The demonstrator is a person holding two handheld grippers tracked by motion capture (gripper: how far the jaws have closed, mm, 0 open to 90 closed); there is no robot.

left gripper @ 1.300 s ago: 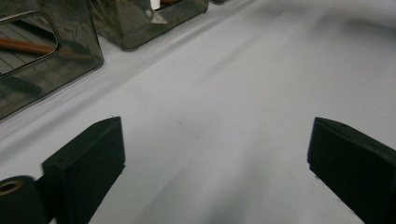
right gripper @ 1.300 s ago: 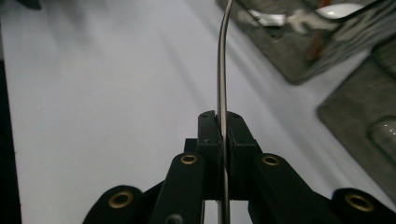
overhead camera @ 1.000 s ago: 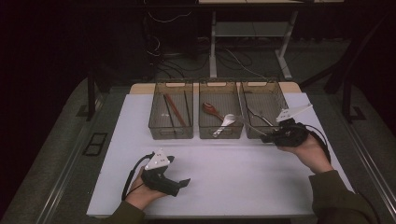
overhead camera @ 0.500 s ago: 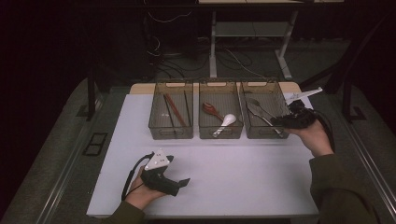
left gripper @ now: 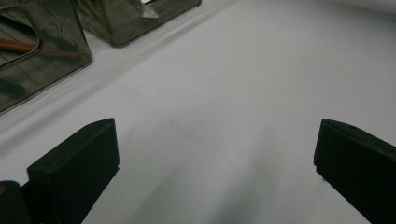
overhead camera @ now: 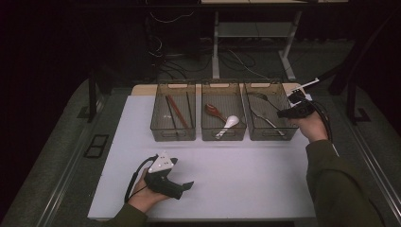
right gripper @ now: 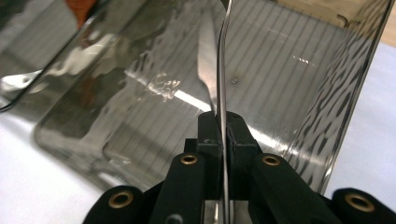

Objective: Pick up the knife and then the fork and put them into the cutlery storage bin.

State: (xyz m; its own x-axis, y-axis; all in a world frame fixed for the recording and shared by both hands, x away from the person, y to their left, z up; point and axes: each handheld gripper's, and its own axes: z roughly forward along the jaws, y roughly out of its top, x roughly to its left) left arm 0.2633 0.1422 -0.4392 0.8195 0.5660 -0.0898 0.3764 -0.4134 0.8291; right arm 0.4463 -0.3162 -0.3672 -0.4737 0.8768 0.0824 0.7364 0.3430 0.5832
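A thin metal utensil (right gripper: 220, 70), seen edge-on, is clamped between the closed jaws of the right gripper (right gripper: 223, 126). Its long axis runs from the jaws toward 12 o'clock, out over the right bin (right gripper: 299, 60). In the high view that gripper (overhead camera: 294, 111) is held at the bin's 3 o'clock rim. The left gripper (left gripper: 215, 172) is held wide and empty over the mat (left gripper: 243, 70), well apart.

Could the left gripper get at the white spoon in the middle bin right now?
Probably yes: the left gripper is open and holds nothing, the middle bin has no lid, and the white spoon lies uncovered.
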